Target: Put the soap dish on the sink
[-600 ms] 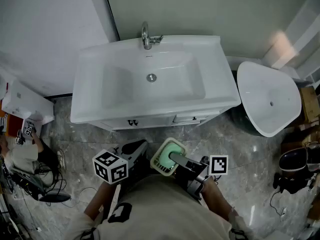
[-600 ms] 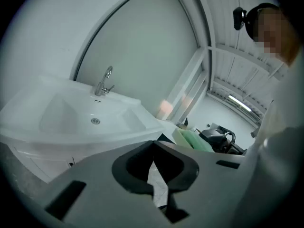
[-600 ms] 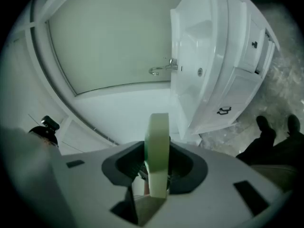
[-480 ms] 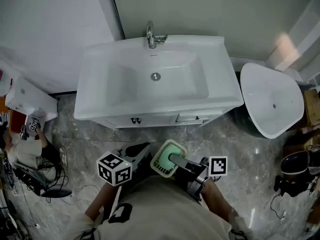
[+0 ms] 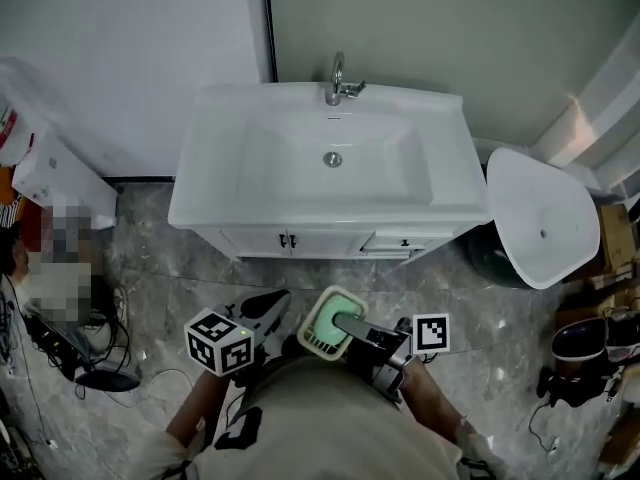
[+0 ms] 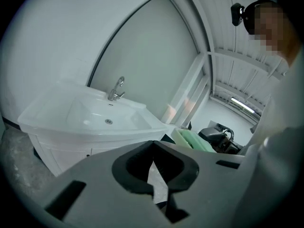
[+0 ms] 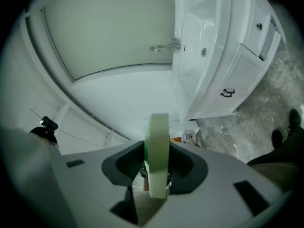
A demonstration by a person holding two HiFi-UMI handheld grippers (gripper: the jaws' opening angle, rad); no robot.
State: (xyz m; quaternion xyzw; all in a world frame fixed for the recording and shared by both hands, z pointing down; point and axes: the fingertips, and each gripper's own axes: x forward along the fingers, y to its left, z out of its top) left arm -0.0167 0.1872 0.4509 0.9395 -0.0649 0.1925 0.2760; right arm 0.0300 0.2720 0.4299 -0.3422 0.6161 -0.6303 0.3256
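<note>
A pale green soap dish (image 5: 322, 330) is held low in front of my body by my right gripper (image 5: 345, 320), which is shut on it. In the right gripper view the soap dish (image 7: 158, 141) stands edge-on between the pads of the right gripper (image 7: 158, 170). My left gripper (image 5: 275, 303) hangs just left of the dish, shut and holding nothing; the left gripper (image 6: 153, 144) has its tips touching. The white sink (image 5: 330, 163) with its chrome faucet (image 5: 340, 78) stands ahead across a strip of floor. The sink (image 6: 95, 118) also shows in the left gripper view.
A white cabinet (image 5: 330, 240) with dark handles carries the sink. A white oval basin (image 5: 540, 218) leans at the right, with dark equipment (image 5: 580, 358) below it. At the left are a white box (image 5: 50, 183), a seated person (image 5: 60, 288) and cables (image 5: 70, 358) on the marble floor.
The head view has swung, so the sink now sits further right and slightly lower in the picture. Both grippers stay close to my body, the right one still gripping the dish.
</note>
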